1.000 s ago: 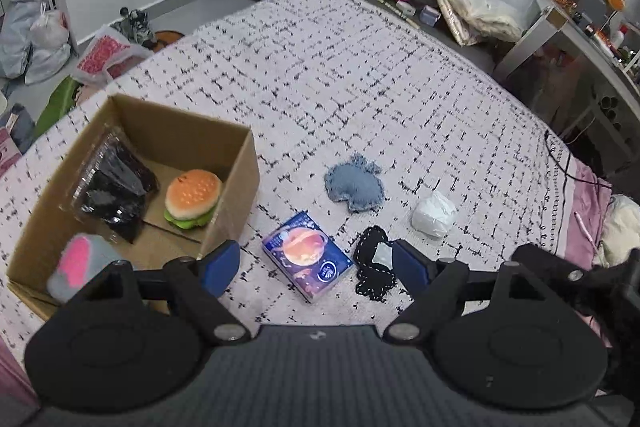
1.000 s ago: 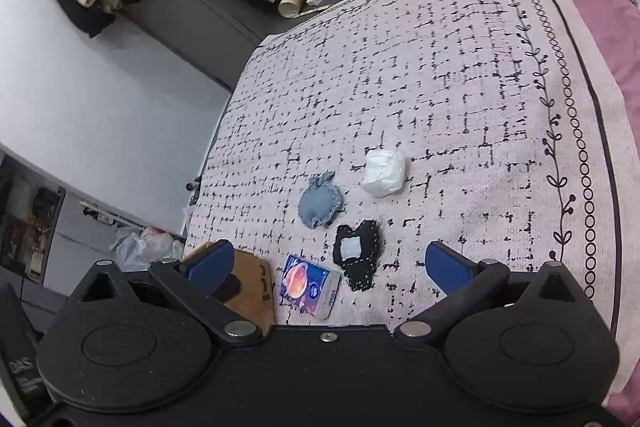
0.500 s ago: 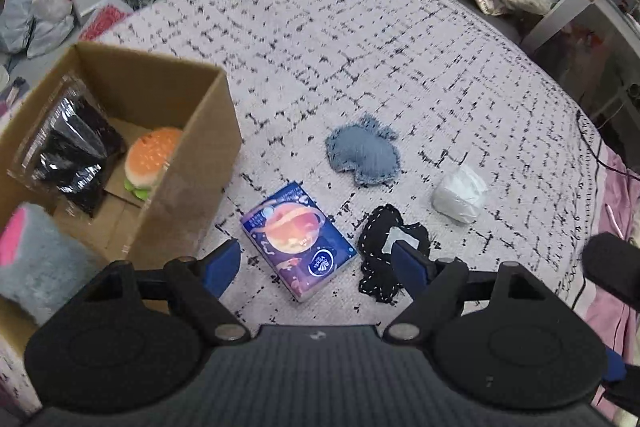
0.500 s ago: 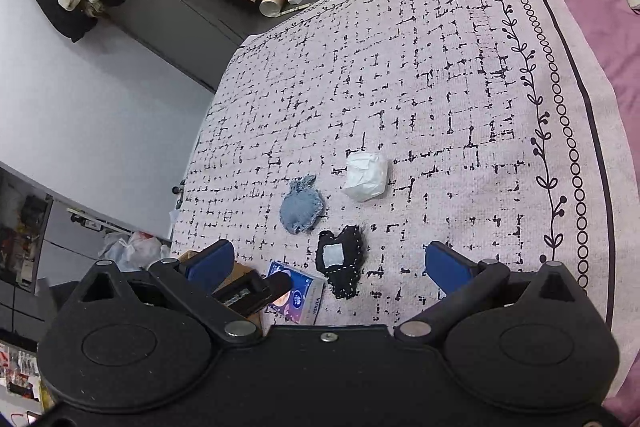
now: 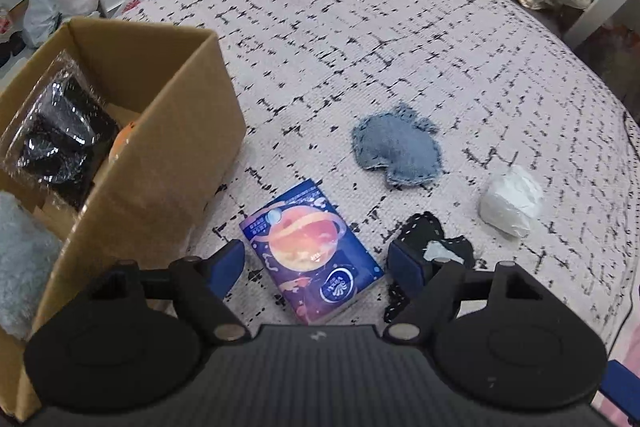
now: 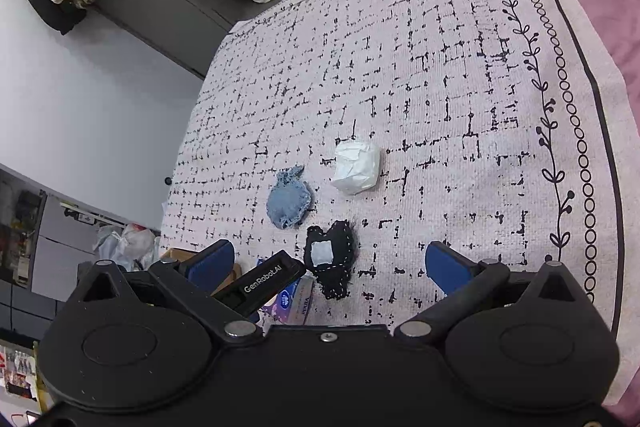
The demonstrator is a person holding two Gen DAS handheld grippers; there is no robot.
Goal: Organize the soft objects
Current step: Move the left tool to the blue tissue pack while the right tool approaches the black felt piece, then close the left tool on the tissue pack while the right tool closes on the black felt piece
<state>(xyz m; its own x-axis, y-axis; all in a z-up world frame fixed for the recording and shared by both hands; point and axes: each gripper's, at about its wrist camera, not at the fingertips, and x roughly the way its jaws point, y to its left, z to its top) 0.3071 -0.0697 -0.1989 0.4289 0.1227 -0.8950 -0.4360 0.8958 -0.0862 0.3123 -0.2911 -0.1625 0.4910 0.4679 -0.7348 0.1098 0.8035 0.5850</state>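
On the patterned bedspread lie a tissue pack with a planet print (image 5: 310, 253), a blue denim plush (image 5: 398, 149), a black stitched plush (image 5: 430, 247) and a white soft bundle (image 5: 512, 201). My left gripper (image 5: 318, 265) is open, low over the tissue pack, its fingers on either side of it. My right gripper (image 6: 334, 265) is open and empty, higher up, above the black plush (image 6: 332, 255); the denim plush (image 6: 288, 203) and white bundle (image 6: 356, 167) lie beyond it. The left gripper's finger (image 6: 272, 279) shows there.
An open cardboard box (image 5: 168, 151) stands at the left, holding a black item in clear plastic (image 5: 56, 139), a burger toy (image 5: 120, 143) and a grey fluffy thing (image 5: 20, 263). Floor clutter and bags surround the bed. A purple sheet (image 6: 600, 7) lies at the right.
My left gripper has moved down and forward, closer to the tissue pack, so the box has slid left and looms larger. The right gripper has shifted slightly; the left finger now shows in its view.
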